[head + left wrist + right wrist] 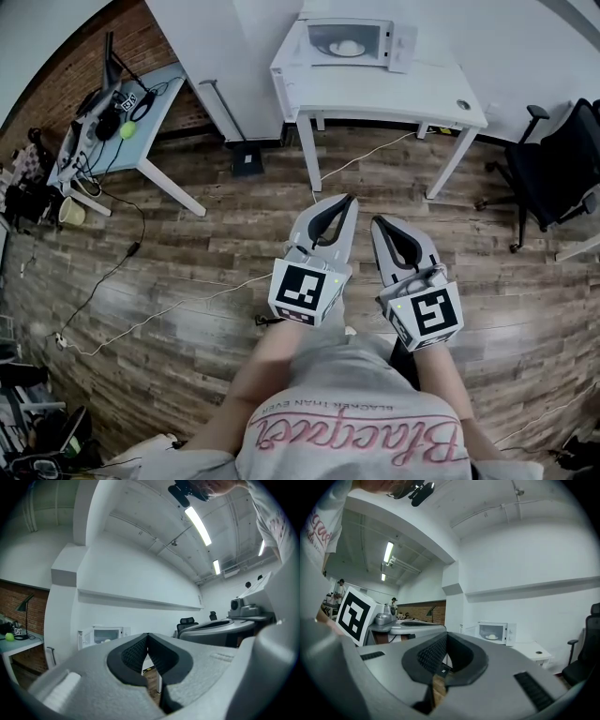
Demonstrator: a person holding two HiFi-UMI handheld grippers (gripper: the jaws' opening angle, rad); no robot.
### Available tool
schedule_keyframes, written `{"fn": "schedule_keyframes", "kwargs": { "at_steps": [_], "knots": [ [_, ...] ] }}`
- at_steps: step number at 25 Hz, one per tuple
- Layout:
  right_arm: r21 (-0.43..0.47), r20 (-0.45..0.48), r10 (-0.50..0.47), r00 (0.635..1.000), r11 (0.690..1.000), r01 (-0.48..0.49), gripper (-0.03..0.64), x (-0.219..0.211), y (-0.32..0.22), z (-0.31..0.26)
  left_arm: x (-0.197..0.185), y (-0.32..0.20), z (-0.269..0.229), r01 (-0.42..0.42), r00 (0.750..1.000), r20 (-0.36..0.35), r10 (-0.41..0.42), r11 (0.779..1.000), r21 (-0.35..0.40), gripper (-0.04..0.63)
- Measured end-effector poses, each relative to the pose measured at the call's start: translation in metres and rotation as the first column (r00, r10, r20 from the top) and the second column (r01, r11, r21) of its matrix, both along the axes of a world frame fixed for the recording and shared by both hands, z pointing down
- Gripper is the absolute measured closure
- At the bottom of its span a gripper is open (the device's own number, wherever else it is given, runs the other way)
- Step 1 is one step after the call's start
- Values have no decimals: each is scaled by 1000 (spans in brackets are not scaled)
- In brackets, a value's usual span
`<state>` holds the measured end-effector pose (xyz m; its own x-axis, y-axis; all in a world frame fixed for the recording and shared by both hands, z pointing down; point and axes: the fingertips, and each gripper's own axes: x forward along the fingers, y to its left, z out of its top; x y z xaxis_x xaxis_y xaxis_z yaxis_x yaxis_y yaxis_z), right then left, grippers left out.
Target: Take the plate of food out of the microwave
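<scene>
Plate of food [347, 47], the only one in view, sits inside the single microwave [400, 45], far ahead of both gripper tips and well apart from them. From the right gripper's view it lies ahead and a little right of the tips; from the left gripper's view it lies ahead and to the left. The microwave door appears to stand open to one side, so the plate looks reachable, though I judge the task has barely begun. Nothing has been touched, and the approach, the grasp and the lift out are all left to do. Two grippers are in play. The left gripper [349, 200] has its jaws pressed together with nothing between them, and the right gripper [380, 223], just beside it, is likewise clenched and empty. Both point level toward the microwave. Beyond them stands one white table [375, 94] bearing the microwave, with one cluttered desk [155, 117] off to the left gripper's side and one black office chair [553, 173] off to the right gripper's side.
</scene>
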<state>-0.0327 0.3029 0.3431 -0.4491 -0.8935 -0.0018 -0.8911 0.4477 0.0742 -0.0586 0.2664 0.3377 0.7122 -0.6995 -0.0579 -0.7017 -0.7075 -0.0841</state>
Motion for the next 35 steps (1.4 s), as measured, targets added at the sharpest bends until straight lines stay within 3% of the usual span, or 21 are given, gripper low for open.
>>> {"fn": "schedule_keyframes", "kwargs": {
  "at_steps": [7,35],
  "knots": [
    [0,5,-7,1000,1000,7,612,3,-28,2,4,-28,0,13,1000,23,-13,1000,6,589],
    [-12,-30,19,999,1000,-19,612,8,-208,-6,7,-213,-9,8,1000,-12,-8,1000,5,589]
  ]
}}
